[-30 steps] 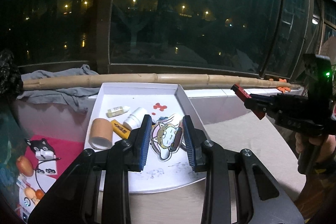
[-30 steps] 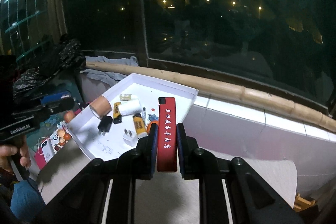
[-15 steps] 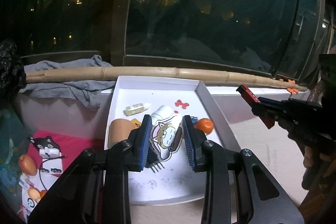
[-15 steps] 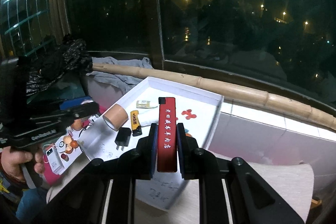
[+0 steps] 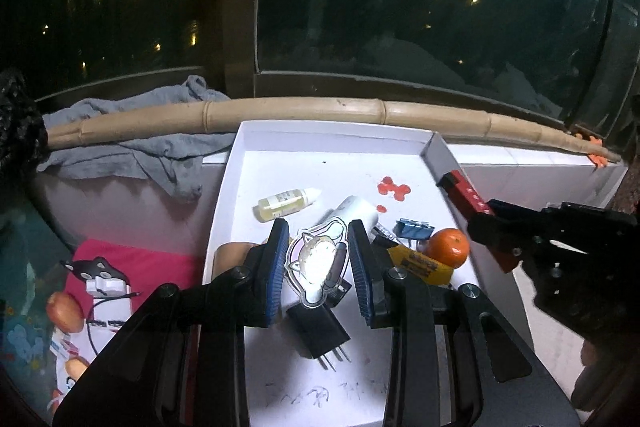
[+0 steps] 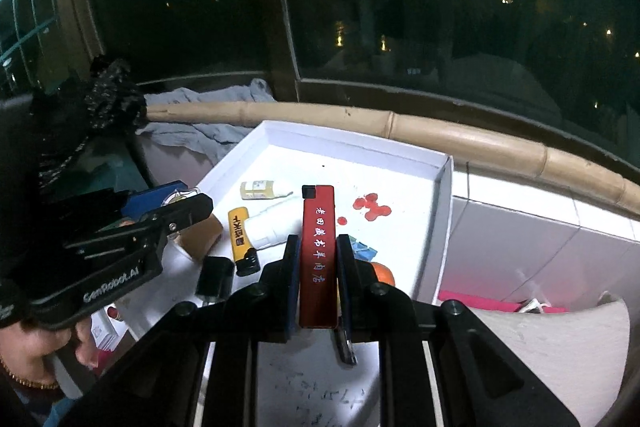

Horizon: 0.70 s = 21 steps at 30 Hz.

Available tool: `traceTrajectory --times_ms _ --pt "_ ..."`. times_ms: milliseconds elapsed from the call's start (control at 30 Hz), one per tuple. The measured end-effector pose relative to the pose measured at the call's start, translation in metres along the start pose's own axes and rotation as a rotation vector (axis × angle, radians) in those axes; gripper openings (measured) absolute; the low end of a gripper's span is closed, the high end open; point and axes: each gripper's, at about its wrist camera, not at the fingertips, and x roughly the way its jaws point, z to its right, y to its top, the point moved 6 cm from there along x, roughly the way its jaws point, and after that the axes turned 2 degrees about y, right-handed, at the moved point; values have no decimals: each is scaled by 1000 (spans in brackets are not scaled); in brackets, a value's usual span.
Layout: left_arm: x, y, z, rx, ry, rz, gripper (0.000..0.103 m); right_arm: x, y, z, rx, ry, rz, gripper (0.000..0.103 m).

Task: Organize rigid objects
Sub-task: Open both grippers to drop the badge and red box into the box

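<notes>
Red bar (image 6: 319, 255) with white lettering, clamped upright between the right gripper (image 6: 318, 259) fingers, over the white tray (image 6: 444, 187). Cartoon cat sticker (image 5: 318, 263) pinched between the left gripper (image 5: 319, 267) fingers, also above the tray. Under and beyond the left fingers: black plug adapter (image 5: 318, 331), small dropper bottle (image 5: 286, 205), white tube (image 5: 358, 209). Right of them: blue binder clip (image 5: 414, 229), orange (image 5: 447, 247), yellow lighter (image 5: 420, 261). Beyond the tray, bamboo pole (image 5: 300, 109) and grey cloth (image 5: 148, 143).

Left gripper (image 5: 319, 269) clamped on flat glossy cartoon-cat sticker (image 5: 318, 265), above white cardboard tray (image 5: 320, 143) near black plug adapter (image 5: 318, 327).
</notes>
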Motion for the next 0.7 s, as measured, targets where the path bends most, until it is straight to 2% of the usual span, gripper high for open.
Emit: traceTrajectory --times_ms 300,467,500,533,567,600,633,667,700 --pt "20 -3 -4 -14 43 -34 30 26 -3 5 26 -13 -45 16" --pt "24 -3 -4 -23 65 -42 30 24 -1 8 43 -12 -27 16" --pt "24 -3 -4 -22 70 -42 33 23 0 9 46 -12 -22 17" --pt "24 -3 -3 -20 77 -40 43 21 1 9 50 -9 -17 18" --pt "24 -3 -3 -19 89 -41 54 21 1 9 51 -5 -13 22" --pt "23 -3 -2 -17 99 -41 83 19 1 10 51 -2 -8 40" --pt "23 -3 -4 -17 132 -36 90 18 1 10 50 -6 -3 61" --pt "22 -4 -6 -18 150 -29 91 15 1 11 53 -23 11 68" --pt "21 -4 -7 -22 152 -28 93 12 1 12 56 -27 22 85"
